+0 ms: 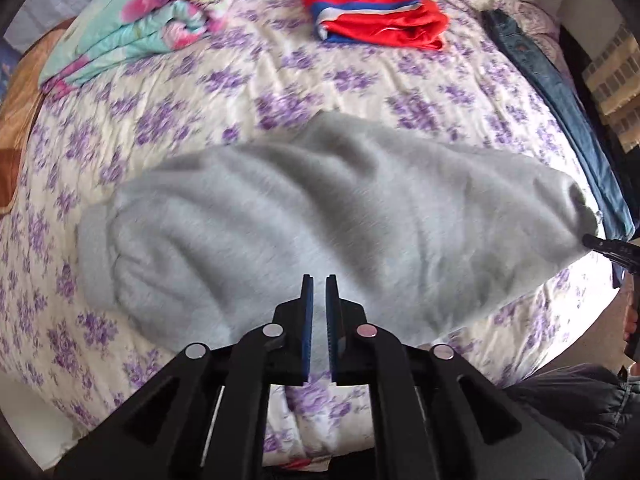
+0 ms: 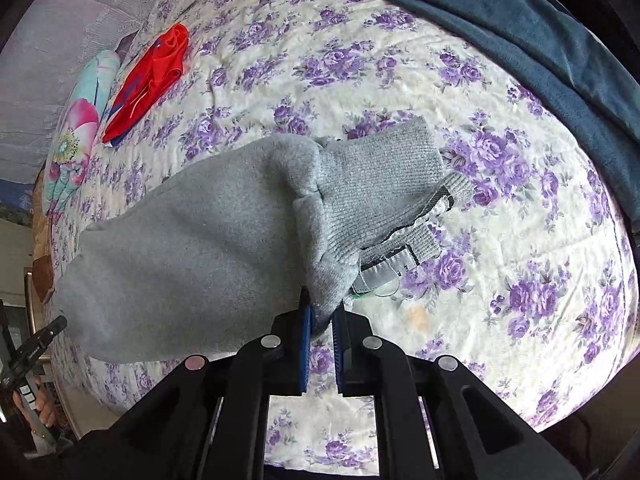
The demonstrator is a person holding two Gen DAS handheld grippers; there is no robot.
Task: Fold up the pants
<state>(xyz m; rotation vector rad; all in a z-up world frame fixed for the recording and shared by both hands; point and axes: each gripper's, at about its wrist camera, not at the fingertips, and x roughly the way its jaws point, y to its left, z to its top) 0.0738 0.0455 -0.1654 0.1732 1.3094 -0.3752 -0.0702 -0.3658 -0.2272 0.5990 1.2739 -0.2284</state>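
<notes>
Gray sweatpants [image 1: 320,216] lie bunched across the middle of a bed covered by a cream quilt [image 1: 280,80] printed with purple flowers. In the right wrist view, the ribbed waistband [image 2: 384,188] points toward 2 o'clock, with white sewn-in labels [image 2: 384,268] exposed at its edge, while the body of the pants stretches away toward 8 o'clock.

The right gripper [image 2: 322,320] is clamped on a fold of gray fabric beside the waistband, its blue pads pinching the cloth between them. The left gripper [image 1: 319,292] hovers over the near edge of the pants, fingers drawn almost together with only a narrow slit showing and nothing caught in it.

Beyond the pants in the left wrist view, a folded red, white and blue garment [image 1: 376,20] sits at 12 o'clock, a floral pink-and-teal blanket [image 1: 160,16] is piled at 10 o'clock, and dark blue jeans [image 1: 560,112] run along the bed's edge at 2 o'clock.
</notes>
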